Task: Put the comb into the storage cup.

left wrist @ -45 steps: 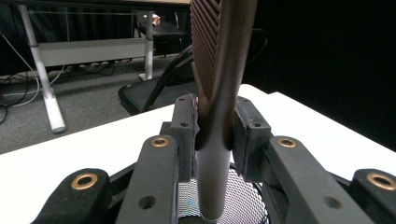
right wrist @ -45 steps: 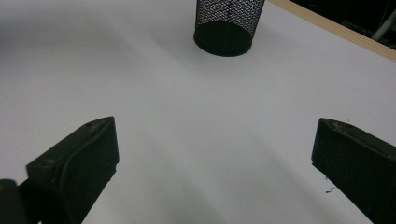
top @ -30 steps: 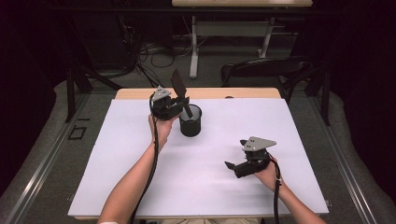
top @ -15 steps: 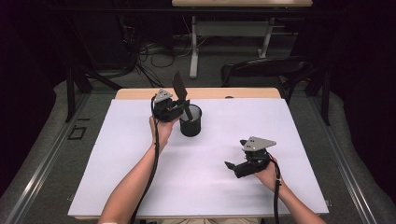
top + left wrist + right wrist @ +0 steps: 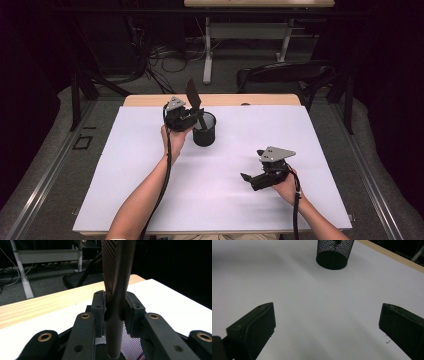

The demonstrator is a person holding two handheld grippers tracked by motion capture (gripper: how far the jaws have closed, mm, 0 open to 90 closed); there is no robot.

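I have the left gripper [image 5: 192, 116] raised at the far left of the white table sheet [image 5: 150, 165], right against the black mesh cup [image 5: 204, 129]. Its jaws are clamped narrow on a dark spatula [image 5: 195, 100]: the left gripper view shows the round handle [image 5: 115, 322] pinched between the two pads [image 5: 98, 307], the ribbed blade rising above them and the handle's lower end pointing down at mesh directly beneath. From the high view the blade stands up and tilts slightly away from the cup, while the handle appears to run down into the cup's mouth; I cannot tell whether its tip touches the bottom.

The right gripper [image 5: 252, 179] is held low over the near right part of the sheet, well apart from the cup. Its jaws stand wide with nothing between them; its own view looks across bare white sheet to the mesh cup [image 5: 334, 253] farther off.

My judgement: the step in hand is placing the spatula, handle first, into the cup. The work looks nearly done, with insertion begun and release outstanding.

The next move calls for lowering the left gripper until the handle rests on the cup's floor, keeping the shaft near upright so it does not lever on the rim. The cup looks light and could tip or slide if pushed sideways. Then I part the jaws and lift straight clear. The right gripper stands free to steady the cup if needed.
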